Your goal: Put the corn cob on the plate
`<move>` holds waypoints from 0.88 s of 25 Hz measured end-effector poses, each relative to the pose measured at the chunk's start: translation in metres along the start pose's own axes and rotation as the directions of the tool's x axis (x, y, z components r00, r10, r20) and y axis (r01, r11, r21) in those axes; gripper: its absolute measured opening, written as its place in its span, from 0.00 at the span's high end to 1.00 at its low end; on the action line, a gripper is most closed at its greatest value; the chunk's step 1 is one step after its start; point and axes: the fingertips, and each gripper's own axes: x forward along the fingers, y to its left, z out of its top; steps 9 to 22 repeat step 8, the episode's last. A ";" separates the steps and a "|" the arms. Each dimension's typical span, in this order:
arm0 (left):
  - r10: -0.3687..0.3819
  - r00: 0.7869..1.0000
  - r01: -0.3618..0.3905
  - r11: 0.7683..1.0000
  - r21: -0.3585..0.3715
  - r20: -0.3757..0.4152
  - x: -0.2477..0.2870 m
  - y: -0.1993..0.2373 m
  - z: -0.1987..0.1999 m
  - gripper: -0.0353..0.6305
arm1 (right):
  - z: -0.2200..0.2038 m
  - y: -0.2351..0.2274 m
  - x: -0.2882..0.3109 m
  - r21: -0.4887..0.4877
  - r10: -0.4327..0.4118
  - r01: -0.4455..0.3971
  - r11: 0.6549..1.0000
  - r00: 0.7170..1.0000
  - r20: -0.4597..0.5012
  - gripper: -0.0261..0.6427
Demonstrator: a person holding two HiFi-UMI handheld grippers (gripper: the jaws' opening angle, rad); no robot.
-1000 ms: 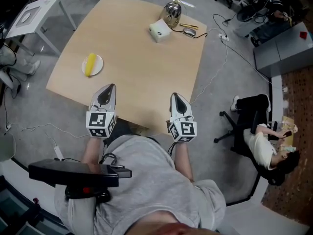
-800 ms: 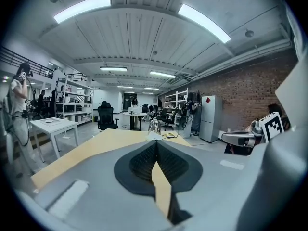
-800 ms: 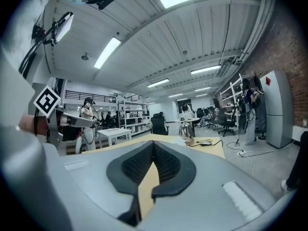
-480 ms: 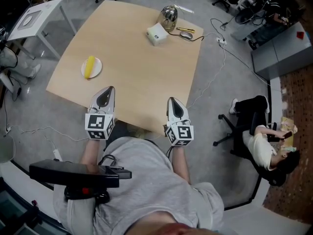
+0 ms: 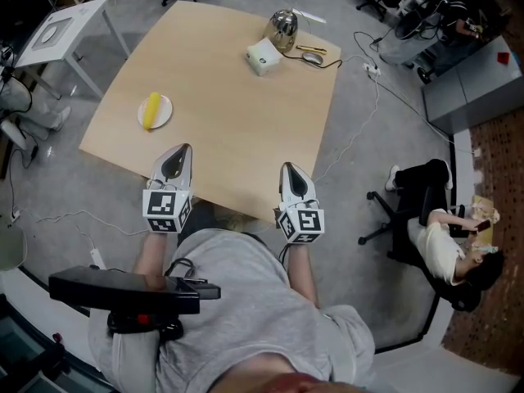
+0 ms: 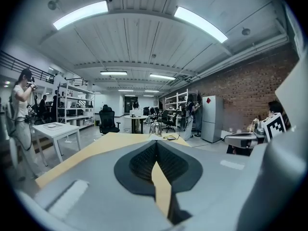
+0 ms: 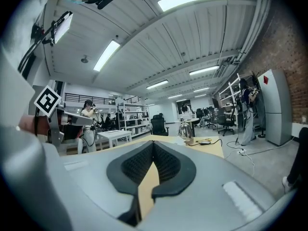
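Observation:
A yellow corn cob [image 5: 151, 109] lies on a small white plate [image 5: 164, 115] near the left edge of the wooden table [image 5: 221, 105]. My left gripper [image 5: 186, 146] hovers at the table's near edge, well short of the plate, with its jaws closed together and nothing between them. My right gripper [image 5: 286, 167] is held beside it over the near edge, jaws also closed and empty. In the left gripper view the left gripper [image 6: 156, 142] shows its pads meeting, and in the right gripper view the right gripper [image 7: 153, 143] looks the same. Neither gripper view shows the corn.
At the table's far end stand a shiny metal kettle [image 5: 283, 25], a white box [image 5: 262, 56] and a mouse with a cable [image 5: 314, 57]. A white side table [image 5: 59, 29] stands to the left. A seated person [image 5: 446, 244] is on the right; cables run over the floor.
Both grippers have drawn back slightly toward the near table edge over the second; in the last half second they have kept still. The corn stays on the plate.

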 end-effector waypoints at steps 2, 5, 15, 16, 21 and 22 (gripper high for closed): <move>0.004 1.000 -0.004 1.000 0.000 0.001 -0.002 0.000 -0.001 0.92 | -0.001 0.000 -0.001 0.001 0.001 -0.001 1.000 1.000 -0.001 0.95; 0.007 1.000 -0.007 1.000 -0.002 0.001 -0.005 -0.001 -0.003 0.92 | -0.002 0.001 -0.003 0.003 0.004 -0.004 1.000 1.000 -0.001 0.95; 0.010 1.000 -0.010 1.000 -0.002 0.003 -0.007 0.000 -0.003 0.92 | -0.003 0.002 -0.004 0.003 0.006 -0.006 1.000 1.000 0.002 0.95; 0.010 1.000 -0.010 1.000 -0.002 0.003 -0.007 0.000 -0.003 0.92 | -0.003 0.002 -0.004 0.003 0.006 -0.006 1.000 1.000 0.002 0.95; 0.010 1.000 -0.010 1.000 -0.002 0.003 -0.007 0.000 -0.003 0.92 | -0.003 0.002 -0.004 0.003 0.006 -0.006 1.000 1.000 0.002 0.95; 0.010 1.000 -0.010 1.000 -0.002 0.003 -0.007 0.000 -0.003 0.92 | -0.003 0.002 -0.004 0.003 0.006 -0.006 1.000 1.000 0.002 0.95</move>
